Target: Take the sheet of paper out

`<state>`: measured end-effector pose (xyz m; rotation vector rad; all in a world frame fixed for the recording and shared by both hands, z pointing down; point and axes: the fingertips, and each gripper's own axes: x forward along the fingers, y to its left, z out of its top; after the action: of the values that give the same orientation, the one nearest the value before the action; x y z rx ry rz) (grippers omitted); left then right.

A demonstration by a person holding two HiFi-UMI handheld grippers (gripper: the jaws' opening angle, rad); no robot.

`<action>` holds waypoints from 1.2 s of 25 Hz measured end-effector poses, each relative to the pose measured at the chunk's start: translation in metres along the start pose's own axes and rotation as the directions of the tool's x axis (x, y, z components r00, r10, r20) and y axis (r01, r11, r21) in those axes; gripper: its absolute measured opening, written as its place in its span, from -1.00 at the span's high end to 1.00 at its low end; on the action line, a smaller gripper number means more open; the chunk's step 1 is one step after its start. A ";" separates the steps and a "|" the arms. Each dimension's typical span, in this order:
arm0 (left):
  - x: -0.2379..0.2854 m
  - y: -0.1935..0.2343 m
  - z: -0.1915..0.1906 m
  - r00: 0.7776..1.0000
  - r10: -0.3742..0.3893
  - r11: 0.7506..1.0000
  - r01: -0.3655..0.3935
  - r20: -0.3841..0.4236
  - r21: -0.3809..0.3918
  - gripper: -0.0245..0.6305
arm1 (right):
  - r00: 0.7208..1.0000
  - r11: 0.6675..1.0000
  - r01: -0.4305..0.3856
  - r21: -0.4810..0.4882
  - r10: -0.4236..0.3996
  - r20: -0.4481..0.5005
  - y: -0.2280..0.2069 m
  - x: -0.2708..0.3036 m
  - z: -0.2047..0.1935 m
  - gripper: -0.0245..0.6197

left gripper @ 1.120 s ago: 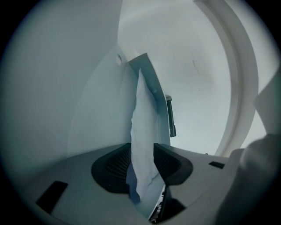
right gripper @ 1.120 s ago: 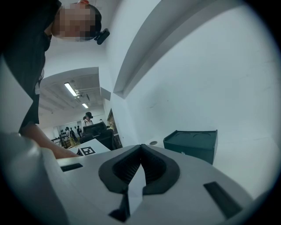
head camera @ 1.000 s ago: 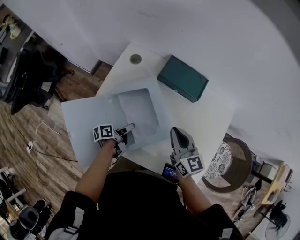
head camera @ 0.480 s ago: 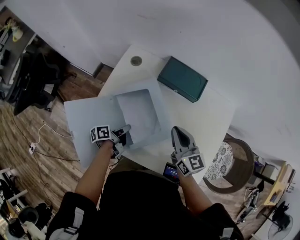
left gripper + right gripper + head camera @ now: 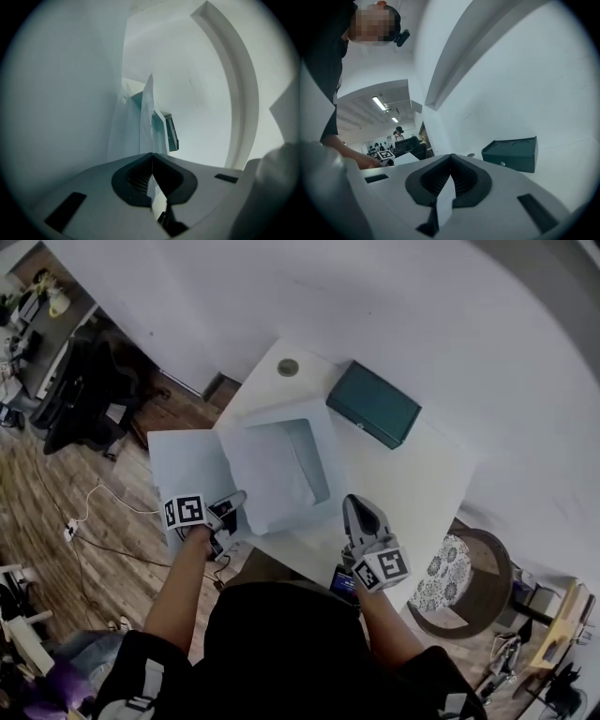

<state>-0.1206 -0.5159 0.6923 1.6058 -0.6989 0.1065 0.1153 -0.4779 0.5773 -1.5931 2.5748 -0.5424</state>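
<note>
My left gripper [image 5: 234, 501] is shut on the near edge of a pale sheet of paper [image 5: 267, 470] and holds it lifted and tilted over the open white box [image 5: 323, 427]. In the left gripper view the sheet [image 5: 147, 112] rises edge-on from the closed jaws of that gripper [image 5: 152, 154]. The box's flat lid [image 5: 183, 460] lies open to the left, past the table edge. Right of the box, my right gripper [image 5: 356, 507] hovers shut with nothing in it; its jaws meet at the tip of the gripper [image 5: 451, 155].
A dark green case [image 5: 373, 402] stands at the back of the white table [image 5: 412, 484] and shows in the right gripper view [image 5: 511, 152]. A small round disc [image 5: 288, 367] lies at the far corner. A phone [image 5: 342, 582] sits at the near edge. A round chair [image 5: 464, 582] stands to the right.
My left gripper closed on the sheet's near edge, then moved left and up, raising the sheet out of the box. The right gripper stayed where it was.
</note>
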 end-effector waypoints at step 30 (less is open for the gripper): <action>-0.195 -0.192 -0.005 0.884 -0.159 0.704 -0.211 0.440 0.678 0.92 | 0.983 0.987 -0.059 -0.150 0.083 0.164 0.079 -0.073 0.059 0.89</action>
<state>-0.1828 -0.4400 0.4367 2.4271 -1.1561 -0.0025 0.0954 -0.3972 0.4864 -1.5069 2.5819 -0.2082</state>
